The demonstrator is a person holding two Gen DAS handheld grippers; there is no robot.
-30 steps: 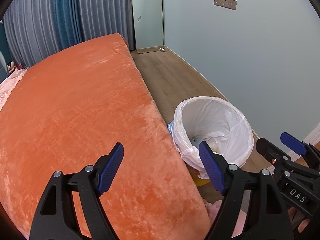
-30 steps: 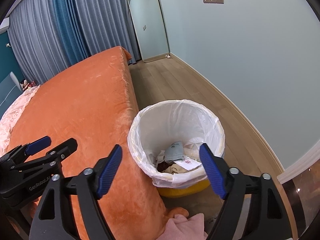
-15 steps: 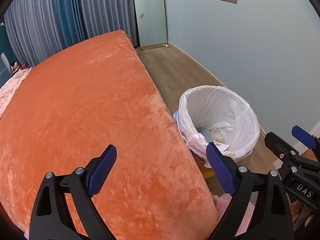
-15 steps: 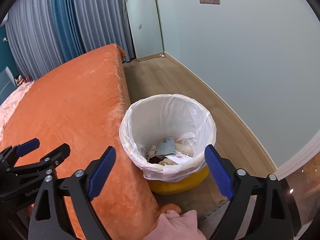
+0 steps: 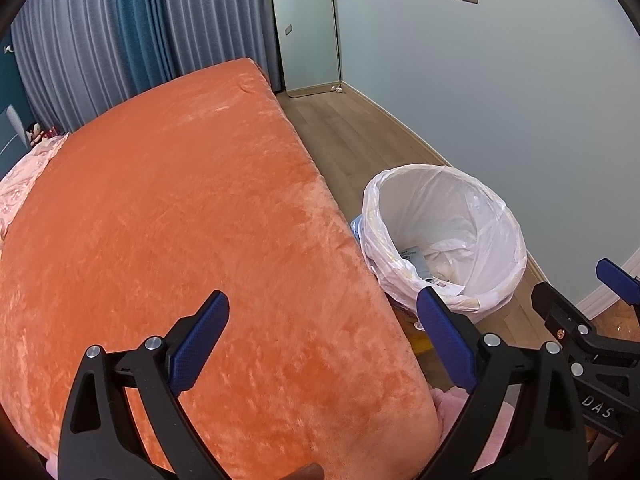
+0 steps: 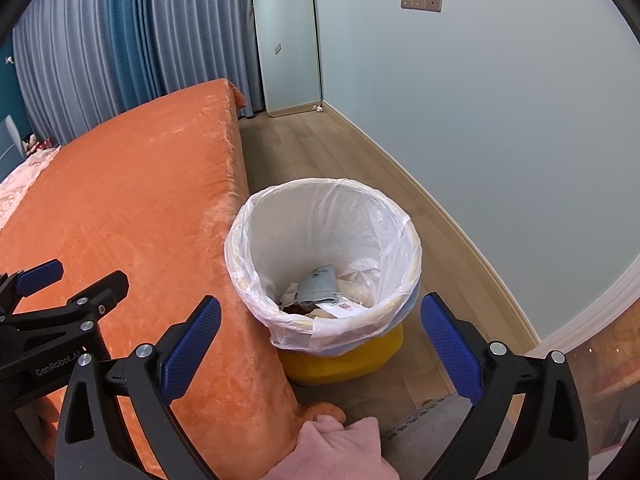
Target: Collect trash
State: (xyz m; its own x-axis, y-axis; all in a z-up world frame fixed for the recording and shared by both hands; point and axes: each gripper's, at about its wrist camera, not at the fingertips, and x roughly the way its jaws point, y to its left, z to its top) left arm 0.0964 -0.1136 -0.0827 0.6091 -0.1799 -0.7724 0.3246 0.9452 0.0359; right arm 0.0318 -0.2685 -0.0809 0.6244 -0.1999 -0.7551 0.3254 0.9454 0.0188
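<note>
A yellow bin with a white plastic liner [image 6: 332, 216] stands on the wooden floor against the bed's side; in the left wrist view the liner [image 5: 440, 200] shows to the right. Inside lie a grey-blue packet [image 6: 320, 284], a white paper slip [image 6: 344, 308] and other scraps. My right gripper [image 6: 320, 302] hovers open just in front of and above the bin, nothing between its fingers. My left gripper [image 5: 322, 298] hangs over the bed's corner, its jaws opening wide and empty. Each gripper shows at the edge of the other's view.
An orange plush blanket [image 5: 180, 220] covers the bed on the left. A pink cloth [image 6: 340, 448] lies at the bottom edge by the bed's corner. A tall mirror [image 6: 288, 40] leans on the far wall beside grey-blue curtains [image 6: 120, 48]. Floor runs between bed and wall.
Both grippers' jaws have spread wider. The bin has slid slightly up and away in both views; nothing was picked up or dropped.
</note>
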